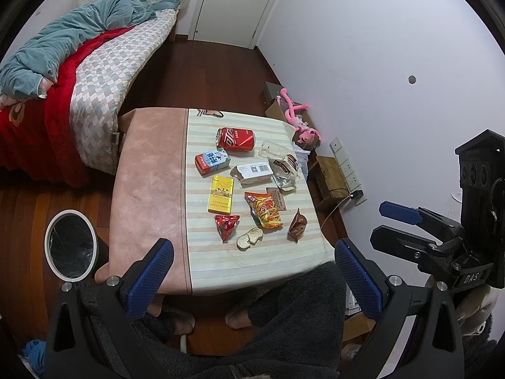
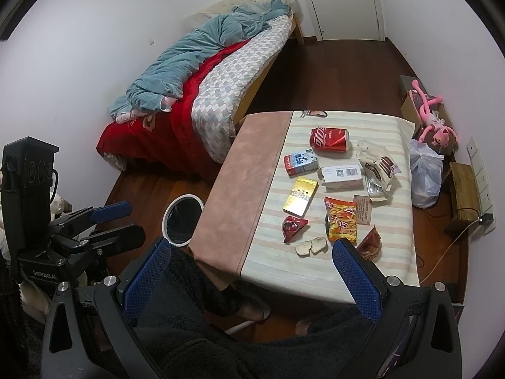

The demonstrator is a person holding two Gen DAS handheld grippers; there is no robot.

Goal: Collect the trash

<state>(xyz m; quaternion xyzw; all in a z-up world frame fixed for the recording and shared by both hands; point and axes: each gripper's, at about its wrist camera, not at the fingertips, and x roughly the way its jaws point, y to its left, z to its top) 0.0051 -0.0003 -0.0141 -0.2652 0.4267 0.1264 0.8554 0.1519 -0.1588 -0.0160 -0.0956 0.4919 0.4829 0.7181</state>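
1. on the bench [image 1: 151,170], striped half only, all the trash sits in one loose cluster; pink half is bare; judging by that, nothing has been collected yet.
2. left hand-held gripper [image 1: 252,279]: fingers spread wide, nothing between them; held high and back from the bench's near edge, over the person's dark fleece legs; reads as a survey pose, not a reach.
3. right hand-held gripper [image 2: 251,281]: also spread wide, empty; same height, same standoff; each one shows side-on in the other's view, apart from each other.
4. far row: red can [image 1: 235,139] lying on its side, blue-and-red carton [image 1: 212,161] just beside it, white box [image 1: 254,173] with a barcode, crumpled white-and-brown wrapper [image 1: 284,167] at the wall side.
5. mid row: yellow box [image 1: 221,195] lying flat, orange snack bag [image 1: 263,210], brown card [image 1: 277,197] partly under the bag's far edge.
6. near row: small red wrapper [image 1: 225,225], two pale cracker pieces [image 1: 249,238] touching, brown wrapper [image 1: 297,225]; closest to both grippers, so likely first picks.
7. bin [image 1: 71,246] with a black liner stands on the floor just beside the bench's left side, mouth open upward; placed so the left gripper gets short drops.
8. risk: the can may roll when pinched; foil wrappers are thin and flat, so likely need a low edge pinch.
9. pink plush toy [image 1: 300,123] on boxes by the wall looks like no part of the job.
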